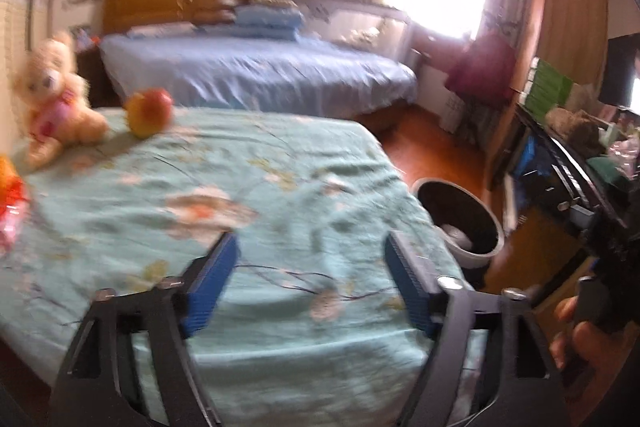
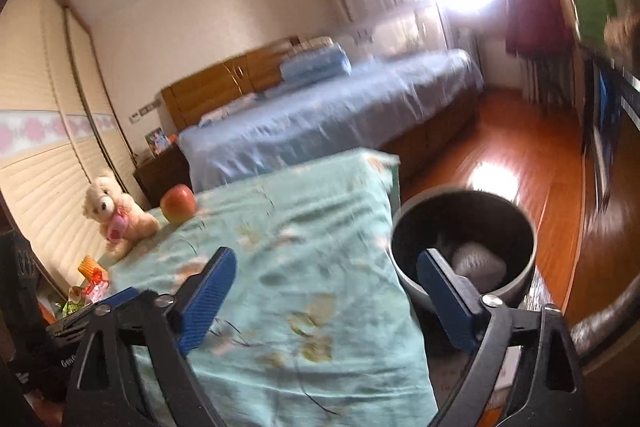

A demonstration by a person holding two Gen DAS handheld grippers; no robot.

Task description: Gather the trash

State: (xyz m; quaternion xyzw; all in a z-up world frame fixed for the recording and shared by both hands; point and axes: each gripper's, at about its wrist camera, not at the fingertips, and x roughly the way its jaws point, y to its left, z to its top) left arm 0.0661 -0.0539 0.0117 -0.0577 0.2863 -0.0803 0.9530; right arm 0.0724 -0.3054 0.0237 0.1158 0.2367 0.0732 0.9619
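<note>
A round dark trash bin stands on the floor by the right side of a table covered with a green floral cloth. A crumpled white wad of paper lies inside it. The bin also shows in the left wrist view. My right gripper is open and empty, its right finger over the bin's rim. My left gripper is open and empty above the near part of the cloth. Orange and red wrappers lie at the cloth's left edge; they also show in the right wrist view.
A teddy bear and an apple sit at the far left of the cloth. A bed with blue sheets lies behind. A cluttered dark desk stands to the right. Wooden floor lies beyond the bin.
</note>
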